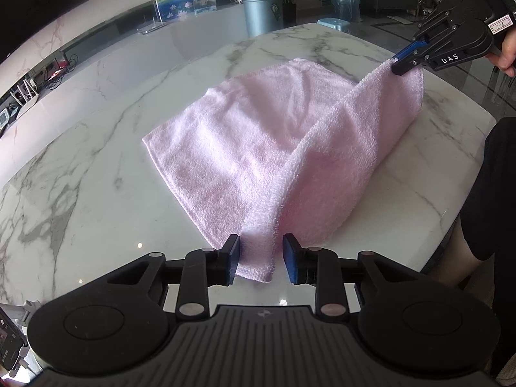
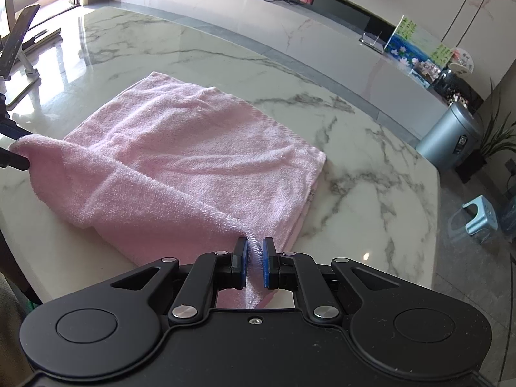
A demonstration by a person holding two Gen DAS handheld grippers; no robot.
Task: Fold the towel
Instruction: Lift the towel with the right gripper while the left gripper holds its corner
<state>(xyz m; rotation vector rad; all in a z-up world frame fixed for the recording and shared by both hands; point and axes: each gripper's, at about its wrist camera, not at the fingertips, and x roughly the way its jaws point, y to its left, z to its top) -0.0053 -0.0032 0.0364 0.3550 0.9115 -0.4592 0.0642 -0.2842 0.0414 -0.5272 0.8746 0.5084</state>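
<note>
A pink towel (image 1: 258,135) (image 2: 193,148) lies folded on the white marble table (image 1: 96,177) (image 2: 354,161). Its near edge is raised into a ridge that runs between my two grippers. My right gripper (image 2: 255,258) (image 1: 400,64) is shut on one corner and holds it above the table. My left gripper (image 1: 262,258) stands open around the other corner. That corner hangs between the pads, touching the left pad, with a slim gap to the right pad. In the right wrist view the left gripper's fingers (image 2: 14,161) show at the far left edge, with the towel bunched between them.
A phone stand (image 2: 16,42) sits on the table's far left part. A person's hand (image 1: 506,54) and dark clothing (image 1: 496,193) are at the table's edge. Beyond the table stand a grey bin (image 1: 261,13) (image 2: 448,132), a blue stool (image 2: 480,219) and a long marble counter (image 2: 290,32).
</note>
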